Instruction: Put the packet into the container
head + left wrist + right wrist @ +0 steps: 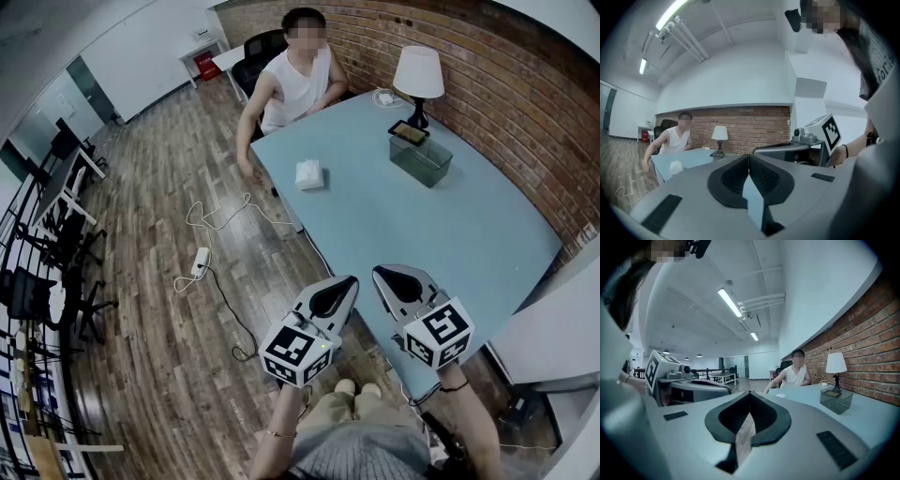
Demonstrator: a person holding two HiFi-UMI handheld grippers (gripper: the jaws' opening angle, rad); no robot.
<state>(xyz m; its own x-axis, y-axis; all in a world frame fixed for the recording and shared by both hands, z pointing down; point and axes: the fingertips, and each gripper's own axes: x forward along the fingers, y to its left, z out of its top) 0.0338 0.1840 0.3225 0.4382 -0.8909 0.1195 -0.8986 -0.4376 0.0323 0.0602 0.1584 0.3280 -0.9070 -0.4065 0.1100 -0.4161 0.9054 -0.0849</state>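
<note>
I hold the left gripper (349,281) and the right gripper (379,273) side by side over the near edge of the pale blue table (422,234), their tips close to each other but apart. In the left gripper view, the left gripper (749,157) has its jaws pressed together with nothing between them. The right gripper view shows the same of the right gripper (750,393): jaws together, pinching nothing.

Farther up the table, the white packet (309,174) lies flat close to the left edge, in the far half, well apart from both grippers. Across from it, near the right edge along the brick wall (525,103), stands the clear container (420,157), with a small dark flat object (410,132) at its far rim. Just behind the container, a lamp (418,80) with a white shade stands at the far right corner.

A seated person (295,84) in a white sleeveless top leans at the far left corner, one arm on the table. A white power strip (201,261) and its cable lie on the wooden floor (150,309) left of the table.
</note>
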